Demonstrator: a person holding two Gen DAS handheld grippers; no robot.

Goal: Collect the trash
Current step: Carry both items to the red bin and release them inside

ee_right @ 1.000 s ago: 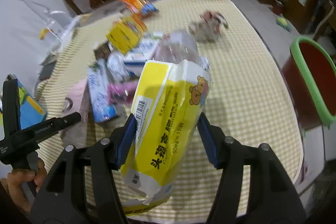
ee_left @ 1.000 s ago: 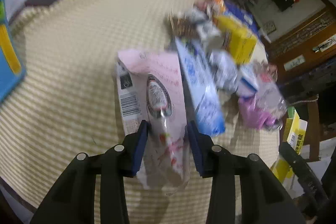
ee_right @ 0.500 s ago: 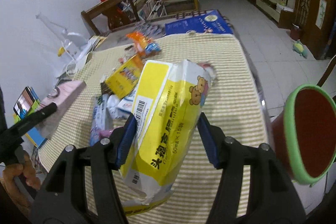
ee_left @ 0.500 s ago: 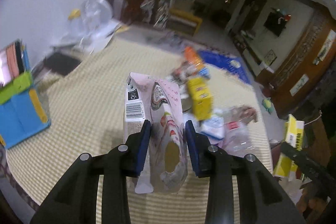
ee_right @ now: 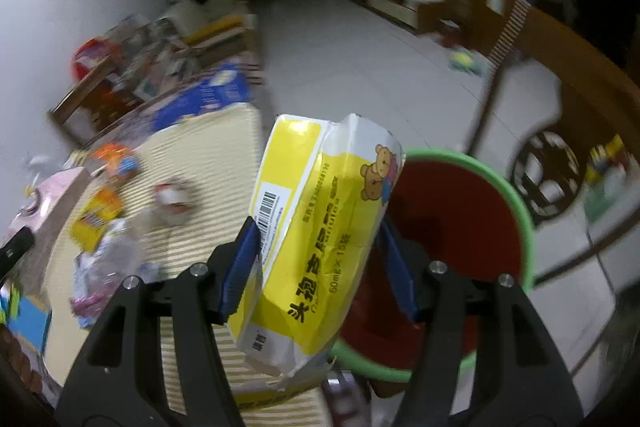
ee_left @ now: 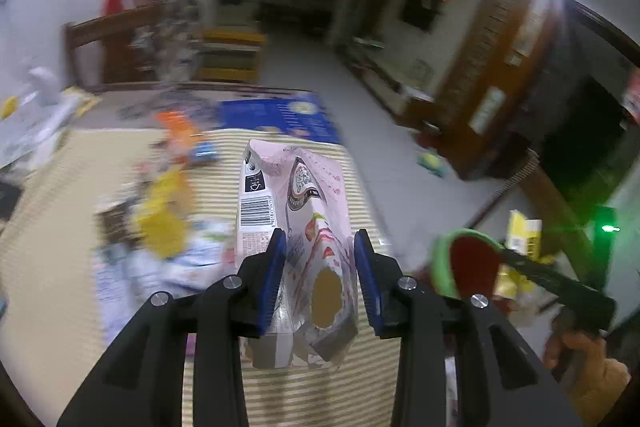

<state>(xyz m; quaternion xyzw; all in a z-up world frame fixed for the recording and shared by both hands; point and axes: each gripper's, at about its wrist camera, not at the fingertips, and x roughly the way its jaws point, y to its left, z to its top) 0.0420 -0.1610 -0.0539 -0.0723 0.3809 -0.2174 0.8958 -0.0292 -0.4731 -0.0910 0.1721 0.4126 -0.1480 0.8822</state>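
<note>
My left gripper (ee_left: 319,269) is shut on a pink milk carton (ee_left: 298,215) with a barcode and strawberry print, held above the checkered table (ee_left: 48,267). My right gripper (ee_right: 319,261) is shut on a yellow and white box (ee_right: 320,227) with a bear print, held at the left rim of a red bin with a green rim (ee_right: 460,239). The bin also shows in the left wrist view (ee_left: 468,263), to the right of the carton. The pink carton shows at the left edge of the right wrist view (ee_right: 44,195).
Loose wrappers and packets (ee_left: 164,223) lie blurred on the table, also in the right wrist view (ee_right: 104,227). A blue box (ee_left: 276,117) lies at the table's far end. A wooden chair (ee_left: 120,39) stands behind. Tiled floor (ee_right: 360,67) lies beyond.
Both grippers have swung right, away from the trash pile toward the bin. The yellow box now sits at the bin's rim. The pink carton is lifted higher off the table.
</note>
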